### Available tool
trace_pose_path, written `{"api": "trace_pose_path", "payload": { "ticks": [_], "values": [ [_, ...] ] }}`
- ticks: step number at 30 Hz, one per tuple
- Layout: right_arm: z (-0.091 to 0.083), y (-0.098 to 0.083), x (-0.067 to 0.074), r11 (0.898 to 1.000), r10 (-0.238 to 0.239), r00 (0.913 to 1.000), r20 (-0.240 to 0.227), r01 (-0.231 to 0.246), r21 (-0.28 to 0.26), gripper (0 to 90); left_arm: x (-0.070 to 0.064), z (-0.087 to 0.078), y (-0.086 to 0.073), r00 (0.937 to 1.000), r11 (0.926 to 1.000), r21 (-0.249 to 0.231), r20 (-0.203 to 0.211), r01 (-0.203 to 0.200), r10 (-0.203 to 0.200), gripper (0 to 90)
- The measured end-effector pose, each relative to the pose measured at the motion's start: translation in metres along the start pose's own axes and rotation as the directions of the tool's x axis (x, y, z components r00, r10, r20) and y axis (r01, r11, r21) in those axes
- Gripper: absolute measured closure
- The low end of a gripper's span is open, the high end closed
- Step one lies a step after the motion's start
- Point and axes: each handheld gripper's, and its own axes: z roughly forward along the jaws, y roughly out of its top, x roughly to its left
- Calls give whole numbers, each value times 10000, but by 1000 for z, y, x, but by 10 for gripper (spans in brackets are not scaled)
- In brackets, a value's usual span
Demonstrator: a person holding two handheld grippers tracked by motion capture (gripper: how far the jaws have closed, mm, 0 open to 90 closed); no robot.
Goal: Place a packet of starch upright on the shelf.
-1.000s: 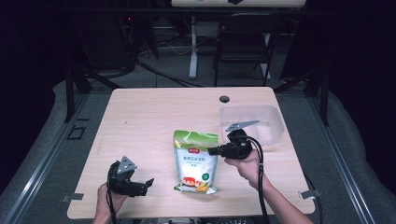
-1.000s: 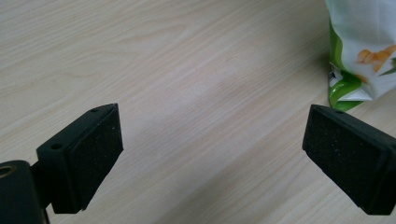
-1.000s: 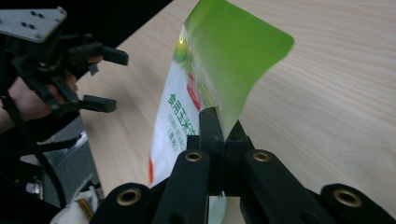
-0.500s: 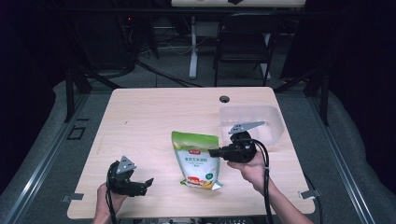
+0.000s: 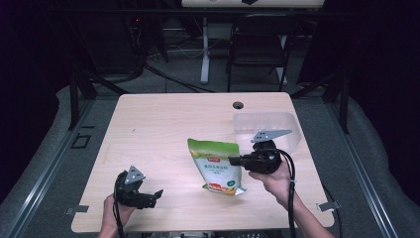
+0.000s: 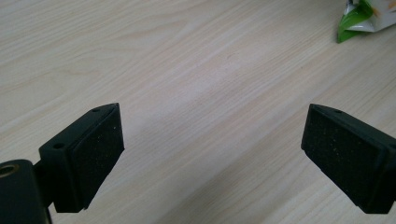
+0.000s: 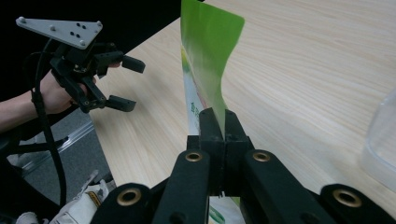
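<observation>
The right hand-held gripper (image 5: 236, 160) was pinched tight on the edge of the green snack bag (image 5: 216, 166), so the bag stood up off the tabletop (image 5: 163, 129) near the middle. It was likely held that way to carry it to the clear plastic bin (image 5: 267, 126) just beside it. The left hand-held gripper (image 5: 154, 196) waited low near the front edge, jaws wide and holding nothing.
</observation>
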Motion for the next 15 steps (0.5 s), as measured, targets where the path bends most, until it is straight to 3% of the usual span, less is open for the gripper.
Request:
{"api": "trace_pose_path", "payload": {
  "ticks": [15],
  "values": [
    [-33, -9, -16, 9979, 550, 9952, 805, -522, -373, 900, -1, -2, 1, 9999, 9999, -82, 22, -128, 128, 57]
  ]
}}
